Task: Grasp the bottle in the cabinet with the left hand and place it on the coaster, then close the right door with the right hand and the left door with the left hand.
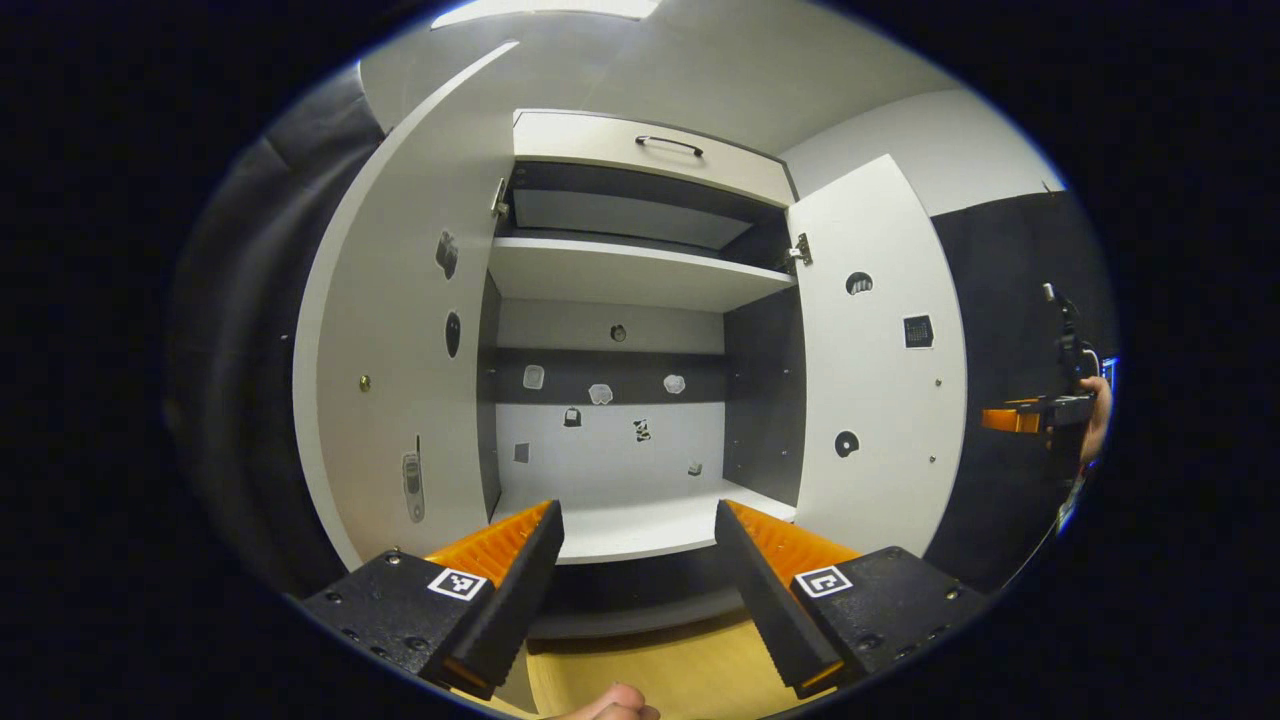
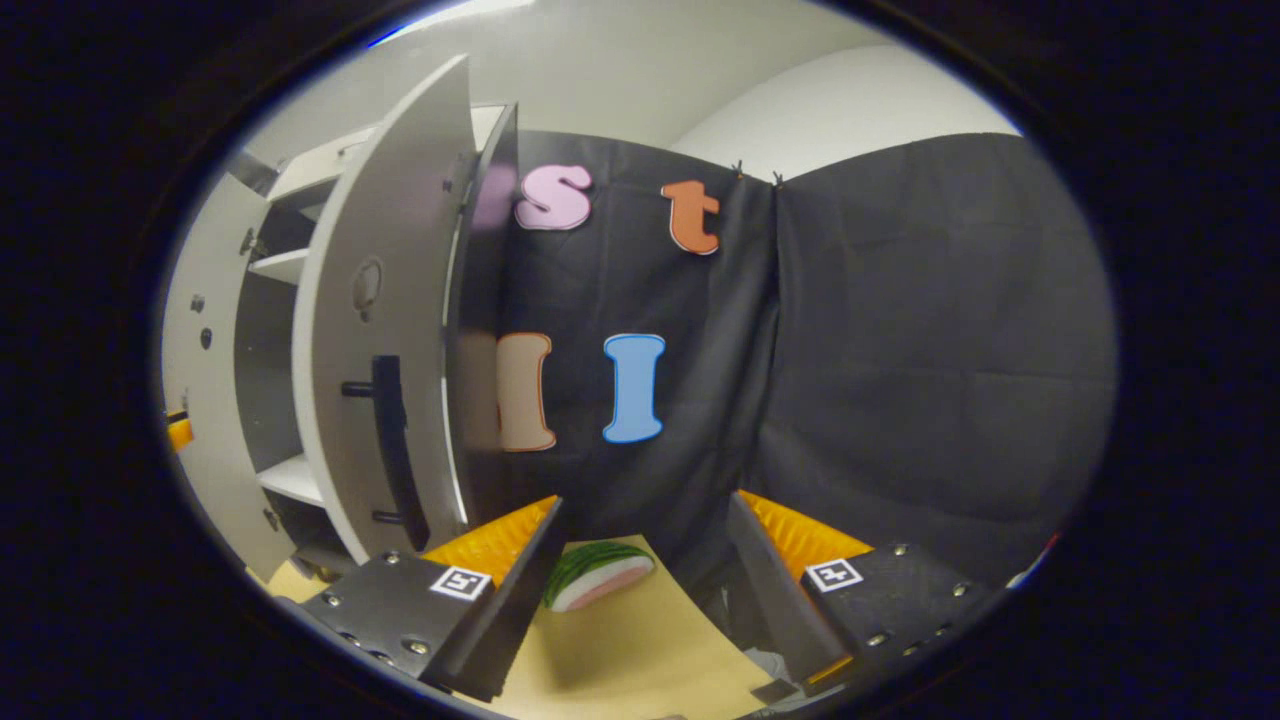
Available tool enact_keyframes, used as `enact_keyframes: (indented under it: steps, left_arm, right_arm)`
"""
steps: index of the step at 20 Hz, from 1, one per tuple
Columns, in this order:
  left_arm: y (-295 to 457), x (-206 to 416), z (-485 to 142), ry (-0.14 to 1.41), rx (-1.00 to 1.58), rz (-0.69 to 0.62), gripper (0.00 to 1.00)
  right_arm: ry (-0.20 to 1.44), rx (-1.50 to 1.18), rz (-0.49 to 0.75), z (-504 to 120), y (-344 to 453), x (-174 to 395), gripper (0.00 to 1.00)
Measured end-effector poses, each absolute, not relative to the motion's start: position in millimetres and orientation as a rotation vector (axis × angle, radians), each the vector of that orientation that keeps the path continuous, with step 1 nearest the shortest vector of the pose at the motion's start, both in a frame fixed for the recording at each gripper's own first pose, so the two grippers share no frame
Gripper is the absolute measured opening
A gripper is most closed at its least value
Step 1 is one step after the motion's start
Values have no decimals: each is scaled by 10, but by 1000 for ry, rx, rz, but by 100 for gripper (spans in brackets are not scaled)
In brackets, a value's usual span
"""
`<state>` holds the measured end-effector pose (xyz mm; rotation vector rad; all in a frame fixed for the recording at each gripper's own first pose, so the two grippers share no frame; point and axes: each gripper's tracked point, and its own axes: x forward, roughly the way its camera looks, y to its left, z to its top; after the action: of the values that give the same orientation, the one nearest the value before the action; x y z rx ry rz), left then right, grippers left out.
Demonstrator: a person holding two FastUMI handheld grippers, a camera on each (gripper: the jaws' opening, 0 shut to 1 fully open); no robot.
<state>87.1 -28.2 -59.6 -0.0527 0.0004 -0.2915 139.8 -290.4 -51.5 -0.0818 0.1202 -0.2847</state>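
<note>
Facing the open cabinet [image 1: 640,400], the left gripper [image 1: 640,590] hung in front of the lower shelf [image 1: 640,530] with its fingers spread wide and nothing between them. Both doors stood open: the left door [image 1: 400,380] swung far out to one side, the right door [image 1: 870,370] swung out to the other. No bottle could be made out on either shelf, only small stickers on the back panel, and no coaster could be picked out on the tabletop [image 1: 660,680] below. Where the bottle lay could not be told from these views. A fingertip of the person's hand [image 1: 610,705] showed at the bottom edge.

In the right gripper view, the right gripper [image 2: 645,590] hung just outside the right door [image 2: 385,340], its fingers also wide and empty. The door's dark bar handle [image 2: 395,450] stood close by on the gripper's left. A slice-shaped toy [image 2: 598,575], green and pink, lay on the tabletop [image 2: 620,660] ahead.

With the shelves bare of any bottle, the step in hand looked to be closing the doors. The next move likely called for the right gripper to meet the right door's outer face or handle and swing it shut, the left gripper clearing the opening first.
</note>
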Motion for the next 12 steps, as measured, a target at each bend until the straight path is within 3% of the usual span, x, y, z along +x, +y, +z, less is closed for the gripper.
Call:
enact_keyframes:
  steps: [3, 6, 7, 9, 10, 12]
  left_arm:
    - [-283, 788, -585, 13, -69, -301, 96]
    - [-187, 638, -492, -2, -47, -288, 96]
    - [-140, 566, -462, -10, -40, -279, 96]
    - [-81, 440, -427, -20, -32, -262, 96]
    - [-47, 381, -428, -14, -28, -256, 96]
    - [-8, 304, -463, -1, -25, -243, 96]
  right_arm:
    - [140, -84, -234, -581, -2670, 1652, 99]
    - [122, -2, -85, -474, -2134, 1816, 99]
    - [110, -7, -81, -415, -2057, 1728, 99]
    - [109, -48, -99, -387, -2094, 1787, 86]
    - [123, -35, -114, -414, -2107, 1779, 89]
    - [157, 15, -140, -485, -2092, 1767, 87]
